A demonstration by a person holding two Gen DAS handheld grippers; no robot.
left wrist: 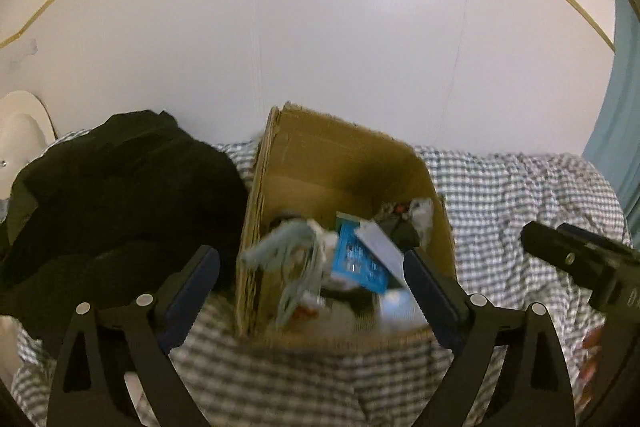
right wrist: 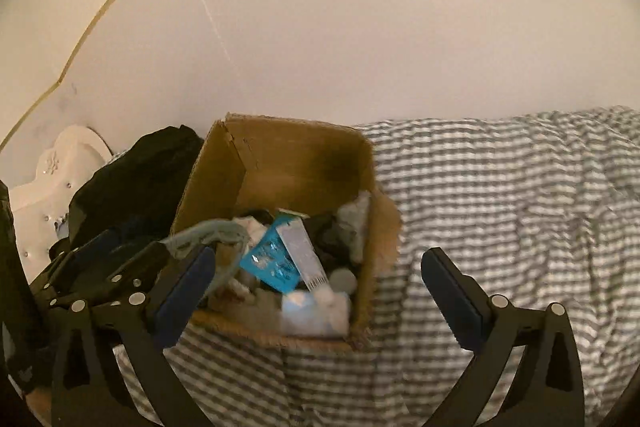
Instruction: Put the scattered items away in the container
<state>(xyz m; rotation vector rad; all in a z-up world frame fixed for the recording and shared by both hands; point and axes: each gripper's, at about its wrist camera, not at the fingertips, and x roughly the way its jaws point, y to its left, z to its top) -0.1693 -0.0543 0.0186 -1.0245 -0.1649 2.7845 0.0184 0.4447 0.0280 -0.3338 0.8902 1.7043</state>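
Both claws released, nothing between the pads.
Left gripper (left wrist: 312,275) spread wide over the near rim of the cardboard box (left wrist: 332,151); right gripper (right wrist: 318,277) spread too, its left finger at the box's near corner, its right finger over the checked bedcover (right wrist: 500,195). Box sits on that cover against the white wall, holding a blue packet (right wrist: 270,259), a grey-green cloth (right wrist: 208,233), mixed clutter. Black garment (left wrist: 120,195) heaped just beside the box's left wall.

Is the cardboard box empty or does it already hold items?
Holding items. The cardboard box is open-topped, with a blue packet, a pale tube and crumpled cloth piled inside.
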